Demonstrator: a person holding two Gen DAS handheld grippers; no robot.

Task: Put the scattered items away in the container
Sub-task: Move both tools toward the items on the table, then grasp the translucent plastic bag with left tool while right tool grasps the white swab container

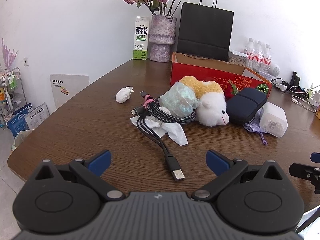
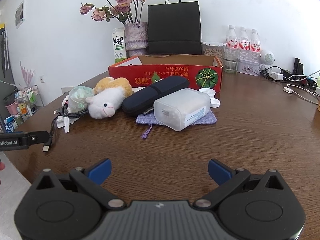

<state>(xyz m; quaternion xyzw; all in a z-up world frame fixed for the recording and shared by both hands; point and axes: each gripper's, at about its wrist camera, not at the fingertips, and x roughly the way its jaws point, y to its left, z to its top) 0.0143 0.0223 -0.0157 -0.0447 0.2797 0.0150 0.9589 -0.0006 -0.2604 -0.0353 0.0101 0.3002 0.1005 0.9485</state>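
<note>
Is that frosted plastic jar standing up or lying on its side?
On its side. The frosted jar lies flat across the purple drawstring pouch, its end facing the camera. Whether a cap is on it, I cannot tell.

Wood table (image 1: 80, 124), red box (image 1: 210, 74), plush sheep (image 1: 212, 108), cables (image 1: 160, 116)

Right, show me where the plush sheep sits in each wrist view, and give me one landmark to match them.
Left wrist: the plush sheep lies right of centre, mid-height, face toward the right, between the cable bundle and the dark case.
Right wrist: the plush sheep lies left of centre, face toward the camera, left of the dark case.
Shared landmark: the red box stands just behind it in both views.
</note>
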